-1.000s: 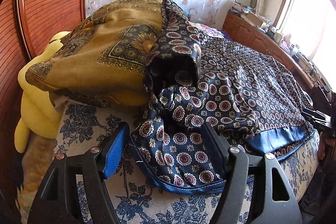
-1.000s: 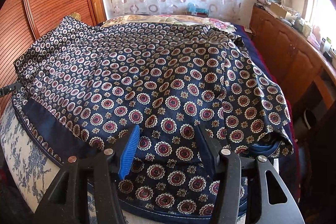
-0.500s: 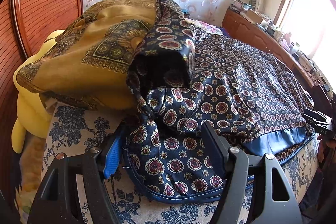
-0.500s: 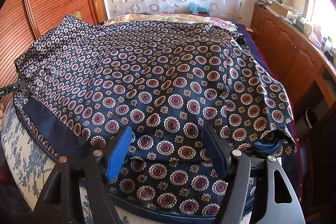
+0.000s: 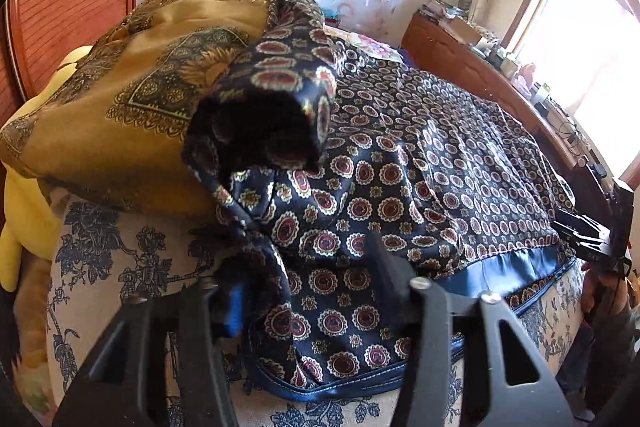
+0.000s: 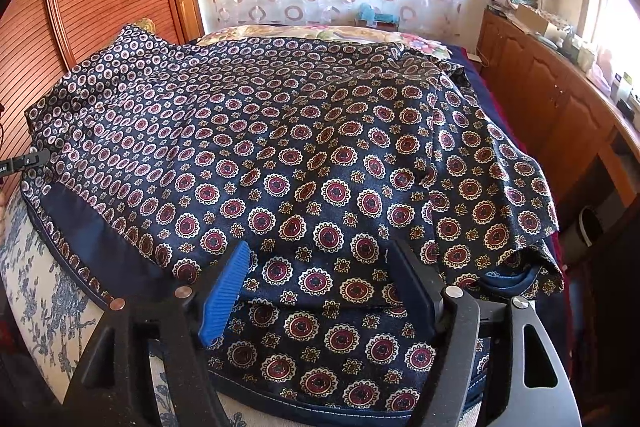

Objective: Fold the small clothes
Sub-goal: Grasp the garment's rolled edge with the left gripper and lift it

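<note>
Yellow plush (image 5: 28, 211) and a gold patterned cloth (image 5: 132, 99) sit at the far left of the bed, and beside them the task's garment, a navy satin piece with red medallions (image 5: 420, 163), lies spread across the blue floral bedcover (image 5: 120, 259), one sleeve (image 5: 264, 123) standing up with its cuff gaping. The left gripper (image 5: 312, 291) is closing its jaws around the bunched left corner of the hem, cloth already between them, though a firm pinch is not yet plain. Further right, the right gripper (image 6: 320, 287) straddles the near hem with its jaws wide, pads clear of the fabric. This looks like the grasping step before a fold: next, both need a secure hold on the hem, then a matched lift to carry it over toward the collar end.
</note>
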Demonstrator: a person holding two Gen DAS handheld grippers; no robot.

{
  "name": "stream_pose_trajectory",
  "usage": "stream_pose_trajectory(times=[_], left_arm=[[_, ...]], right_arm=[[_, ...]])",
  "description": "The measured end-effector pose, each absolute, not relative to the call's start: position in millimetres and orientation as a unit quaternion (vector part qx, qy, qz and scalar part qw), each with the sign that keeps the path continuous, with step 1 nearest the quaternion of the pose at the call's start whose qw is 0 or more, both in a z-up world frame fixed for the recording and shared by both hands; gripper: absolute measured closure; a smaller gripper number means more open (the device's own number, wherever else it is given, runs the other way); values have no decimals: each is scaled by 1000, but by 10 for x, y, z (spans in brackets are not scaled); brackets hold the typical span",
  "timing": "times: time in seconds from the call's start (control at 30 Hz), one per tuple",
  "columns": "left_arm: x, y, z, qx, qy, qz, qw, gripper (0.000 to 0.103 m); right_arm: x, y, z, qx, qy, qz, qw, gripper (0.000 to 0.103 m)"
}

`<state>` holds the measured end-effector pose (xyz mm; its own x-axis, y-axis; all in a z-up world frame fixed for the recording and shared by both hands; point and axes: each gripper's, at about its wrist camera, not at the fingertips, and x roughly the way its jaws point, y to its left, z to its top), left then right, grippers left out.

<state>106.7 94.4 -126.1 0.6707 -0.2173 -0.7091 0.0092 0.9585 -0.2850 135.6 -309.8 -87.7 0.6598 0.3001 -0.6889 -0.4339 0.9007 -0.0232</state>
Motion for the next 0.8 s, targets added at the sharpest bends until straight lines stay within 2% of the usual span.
stream_pose_trajectory(times=[0.1, 0.17, 0.2, 0.23, 0.27, 0.57, 0.8], left_arm=[[1104, 958, -1264, -134, 403, -60, 903, 60], [1131, 992, -1270, -148, 403, -58, 901, 67], [1136, 1004, -1266, -153, 401, -59, 901, 77], [1128, 1021, -1256, -157, 398, -60, 902, 93], [1113, 1015, -1223, -159, 389, -64, 905, 96], [1074, 630, -628, -120, 325, -96, 933, 98], [1405, -256, -16, -55, 293, -183, 937, 98]], right_arm=[[1357, -3099, -878, -94, 359, 203, 906, 29], [1354, -3095, -880, -94, 359, 203, 906, 29], [1354, -3097, -879, -94, 359, 203, 906, 29], [1354, -3096, -879, -94, 359, 203, 906, 29], [1354, -3096, -880, -94, 359, 203, 906, 29], [1358, -3148, -872, -72, 358, 211, 907, 28], [1274, -3488, -696, -16, 322, 201, 925, 28]])
